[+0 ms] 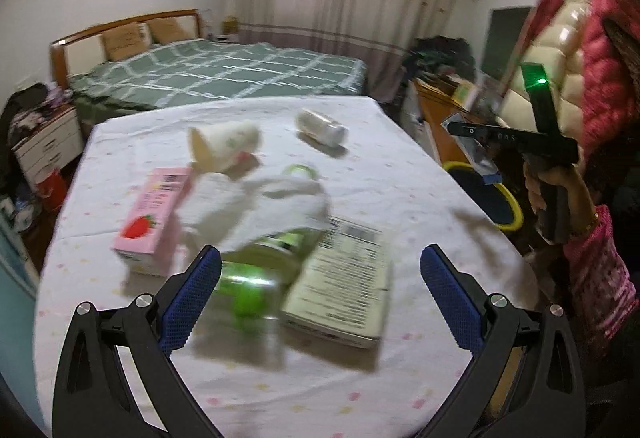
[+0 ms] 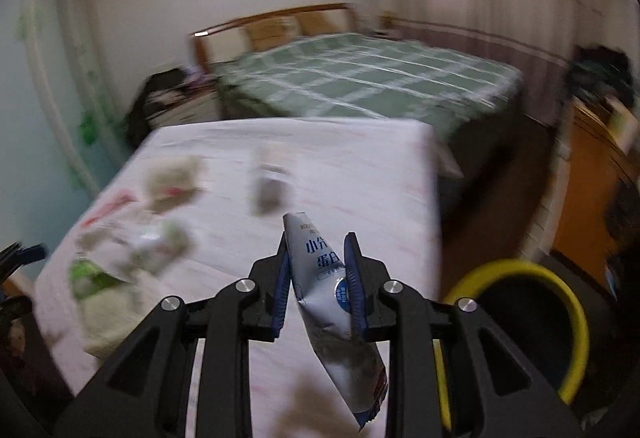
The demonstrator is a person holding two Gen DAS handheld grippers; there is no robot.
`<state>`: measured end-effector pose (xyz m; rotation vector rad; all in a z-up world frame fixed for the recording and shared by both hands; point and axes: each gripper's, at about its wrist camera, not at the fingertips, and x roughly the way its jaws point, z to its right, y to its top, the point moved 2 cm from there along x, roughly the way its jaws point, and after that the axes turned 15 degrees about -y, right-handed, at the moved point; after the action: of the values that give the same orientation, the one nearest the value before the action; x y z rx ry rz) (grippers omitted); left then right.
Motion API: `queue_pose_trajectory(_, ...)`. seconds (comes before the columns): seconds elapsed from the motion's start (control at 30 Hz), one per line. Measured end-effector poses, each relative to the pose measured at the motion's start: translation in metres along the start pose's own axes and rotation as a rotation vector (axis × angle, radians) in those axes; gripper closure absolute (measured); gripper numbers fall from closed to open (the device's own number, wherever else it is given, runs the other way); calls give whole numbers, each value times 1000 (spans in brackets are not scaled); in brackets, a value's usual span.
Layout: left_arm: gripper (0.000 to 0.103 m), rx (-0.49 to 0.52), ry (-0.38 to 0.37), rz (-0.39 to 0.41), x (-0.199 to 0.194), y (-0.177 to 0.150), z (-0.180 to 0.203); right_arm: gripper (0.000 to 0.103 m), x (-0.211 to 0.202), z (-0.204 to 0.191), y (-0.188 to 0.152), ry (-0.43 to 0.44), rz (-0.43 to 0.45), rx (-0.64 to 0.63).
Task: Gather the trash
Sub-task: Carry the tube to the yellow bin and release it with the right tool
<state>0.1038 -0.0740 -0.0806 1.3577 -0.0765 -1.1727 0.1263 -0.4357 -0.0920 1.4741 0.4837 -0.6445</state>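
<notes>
Left wrist view: the left gripper (image 1: 320, 298) hung with blue-padded jaws spread wide and nothing between the pads, above a table under a white dotted cloth (image 1: 400, 173). Scattered trash lay on the cloth: a pink strawberry carton (image 1: 150, 222), a tipped paper cup (image 1: 224, 149), a crumpled white tissue (image 1: 276, 205), a green plastic bottle (image 1: 256, 278), a flat printed box (image 1: 344, 286) and a small white jar on its side (image 1: 320, 127). A black bin with a yellow rim (image 1: 514, 205) stood beside the table's right edge; its contents could not be made out.

Right wrist view: the right gripper (image 2: 318, 278) was clamped on a silver-blue foil sachet (image 2: 320, 270), held above the cloth near the table edge, left of the bin's rim (image 2: 576, 314). The bin interior looked dark.
</notes>
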Motion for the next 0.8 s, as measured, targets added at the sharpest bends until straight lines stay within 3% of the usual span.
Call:
queue_pose_trajectory(0.2,5,45,-58,-68,27,-6,17,78,26,88,-39,-177,-70,133)
queue_pose_trajectory(0.4,5,79,-71,-112,38,-10,31,74,54,138,-65,-228,-111,240)
queue_pose_trajectory(0.6,5,120,-89,-157,49,-10,40,57,66,152,-78,-253,-120,270)
queue_pose_trajectory(0.8,5,145,-98,-202,60,-7,33,56,54,144,-86,-232,-98,272)
